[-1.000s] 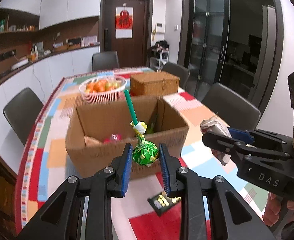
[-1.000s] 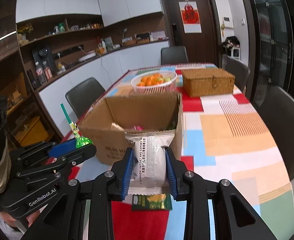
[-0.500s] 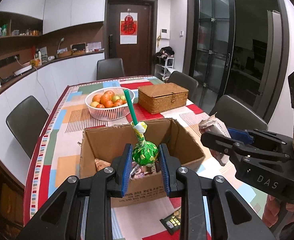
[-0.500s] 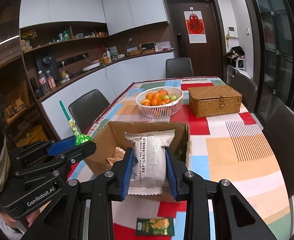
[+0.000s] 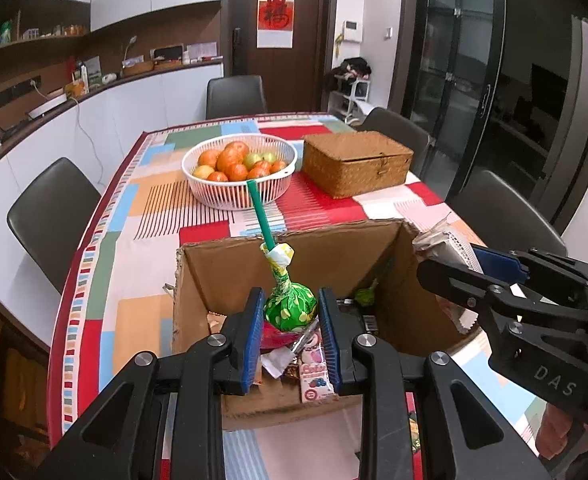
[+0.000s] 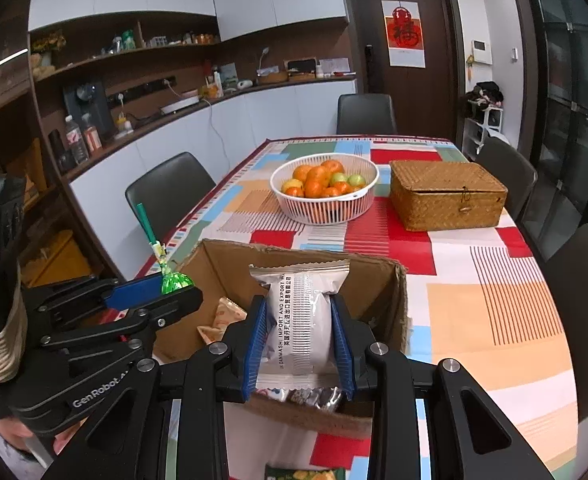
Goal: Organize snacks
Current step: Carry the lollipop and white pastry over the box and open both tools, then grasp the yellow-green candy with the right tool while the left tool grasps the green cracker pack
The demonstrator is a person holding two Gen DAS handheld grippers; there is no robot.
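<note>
The left tool (image 5: 291, 322) is clamped on a green lollipop (image 5: 290, 310) above the open box (image 5: 230, 264). The right tool (image 6: 299, 336) is clamped on a white packet (image 6: 300, 312) over the box's right side, on the worktop (image 6: 494, 280)

Can't make out most of what's piled inside the cardboard box (image 5: 406, 288), gripper fingers block it. Green packet (image 6: 304, 473) chopped off by bottom edge. Shelf clutter too tiny.

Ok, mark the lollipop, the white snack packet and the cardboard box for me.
lollipop (image 5: 290, 307), left wrist view, green wrapped head.
white snack packet (image 6: 299, 320), right wrist view, middle of the wrapper.
cardboard box (image 5: 230, 268), left wrist view, inner far wall.
</note>
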